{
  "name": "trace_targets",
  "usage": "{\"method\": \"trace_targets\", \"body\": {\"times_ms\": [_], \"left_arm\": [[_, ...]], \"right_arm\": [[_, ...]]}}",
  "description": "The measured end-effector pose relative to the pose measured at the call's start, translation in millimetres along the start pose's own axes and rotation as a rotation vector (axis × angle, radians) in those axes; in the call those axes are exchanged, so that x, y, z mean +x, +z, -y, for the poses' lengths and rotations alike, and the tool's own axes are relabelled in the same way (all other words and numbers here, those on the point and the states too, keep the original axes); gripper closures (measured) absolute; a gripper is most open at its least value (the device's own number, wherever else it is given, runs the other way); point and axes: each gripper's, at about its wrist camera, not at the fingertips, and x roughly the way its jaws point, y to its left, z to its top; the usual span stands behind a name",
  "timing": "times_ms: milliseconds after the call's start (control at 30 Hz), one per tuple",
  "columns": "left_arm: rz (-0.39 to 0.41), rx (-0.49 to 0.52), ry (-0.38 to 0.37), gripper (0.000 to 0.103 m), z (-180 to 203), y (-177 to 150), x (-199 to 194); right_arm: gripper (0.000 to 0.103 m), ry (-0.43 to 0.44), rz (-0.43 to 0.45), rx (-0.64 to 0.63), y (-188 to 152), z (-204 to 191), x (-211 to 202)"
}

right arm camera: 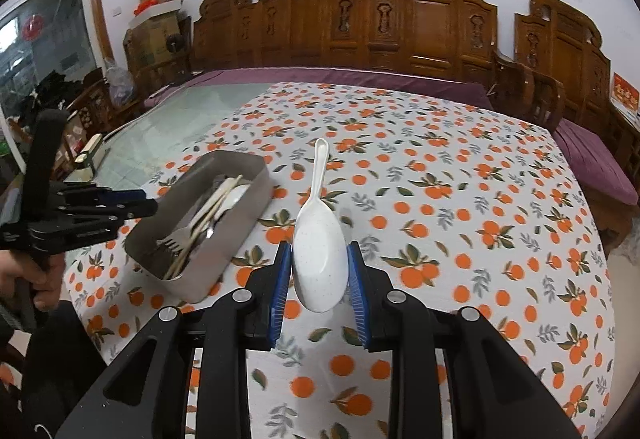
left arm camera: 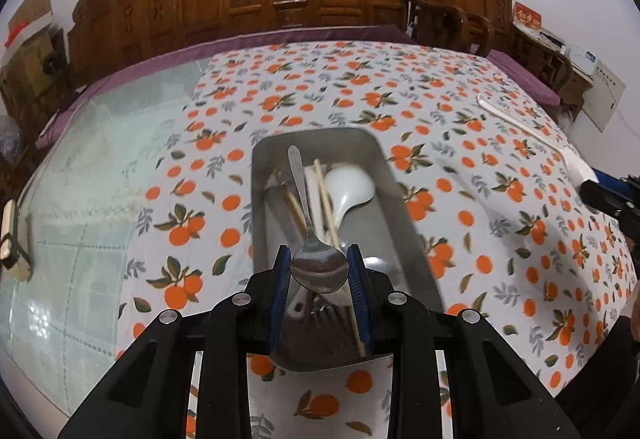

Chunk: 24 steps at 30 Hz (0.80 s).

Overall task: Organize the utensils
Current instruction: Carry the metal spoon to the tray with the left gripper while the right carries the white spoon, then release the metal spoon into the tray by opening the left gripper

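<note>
My left gripper [left arm camera: 319,271] is shut on the bowl of a metal spoon [left arm camera: 318,267], held above a grey metal tray [left arm camera: 404,215] with the handle pointing away. The tray holds chopsticks [left arm camera: 326,195], a white ladle [left arm camera: 348,187], a fork [left arm camera: 320,313] and other utensils. My right gripper [right arm camera: 319,271] is shut on the blade of a white rice paddle [right arm camera: 320,255], held above the tablecloth, right of the tray [right arm camera: 240,223]. The paddle also shows at the right of the left wrist view [left arm camera: 532,133]. The left gripper shows at the left of the right wrist view [right arm camera: 136,201].
The table carries an orange-print cloth [right arm camera: 460,199] with bare glass [left arm camera: 88,167] to the left. Carved wooden chairs [right arm camera: 360,23] and purple cushions [right arm camera: 592,159] stand behind. A small object [left arm camera: 14,239] lies at the glass's left edge.
</note>
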Motion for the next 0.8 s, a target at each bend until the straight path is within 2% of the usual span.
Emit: {"method": "trace_targets", "body": {"times_ms": [200,400,500,633,733,800], "left_arm": [[-0.033,-0.016,0.0,0.076,-9,-7,16],[-0.055,-0.035,-0.027,0.076,-14,-2,26],[-0.053,-0.024,-0.016,0.075,-14,0,27],[-0.04,-0.016,-0.015,0.064,-18,1,19],[-0.022,-0.014,-0.015,0.063,-25,1,5],[-0.006,-0.019,-0.01,0.059,-31,1,-5]], "right_arm": [[0.072,0.013,-0.019,-0.023,3,-17,7],[0.072,0.021,-0.027,-0.046,9,-30,12],[0.072,0.026,-0.028,-0.053,12,-38,13],[0.072,0.033,-0.029,-0.064,15,-47,14],[0.072,0.04,-0.031,-0.074,17,-57,15],[0.072,0.047,-0.032,-0.077,18,-63,17]]}}
